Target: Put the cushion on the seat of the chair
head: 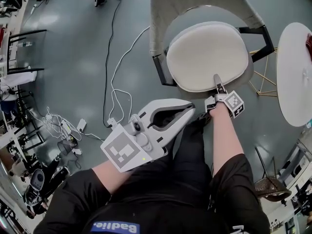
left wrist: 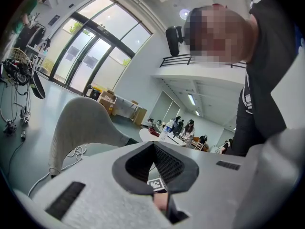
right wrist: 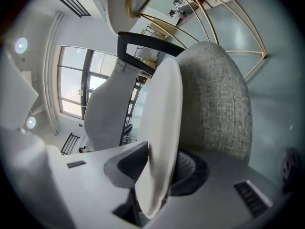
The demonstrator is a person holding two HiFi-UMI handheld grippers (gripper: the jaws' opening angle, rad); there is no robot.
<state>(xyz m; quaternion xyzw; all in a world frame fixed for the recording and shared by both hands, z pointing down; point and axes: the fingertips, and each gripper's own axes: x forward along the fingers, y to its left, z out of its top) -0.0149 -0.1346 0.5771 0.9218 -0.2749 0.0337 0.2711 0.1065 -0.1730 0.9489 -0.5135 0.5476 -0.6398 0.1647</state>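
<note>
In the head view the cushion (head: 207, 55) lies flat on the seat of the chair (head: 159, 11), with the right gripper (head: 217, 79) at its near edge. The left gripper (head: 190, 111) hangs low by the person's lap over the grey floor (head: 73, 48). The left gripper view shows its jaws together on nothing. The right gripper view shows the jaws pinched on the cushion's rim, with the chair's grey fabric just behind.

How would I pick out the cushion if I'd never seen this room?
Look for the grey chair with black arms, beside a round white table. The cushion is the cream, rounded pad over its seat, with the right claw gripping its near edge. Unlike the flat table, it is thick and padded.
</note>
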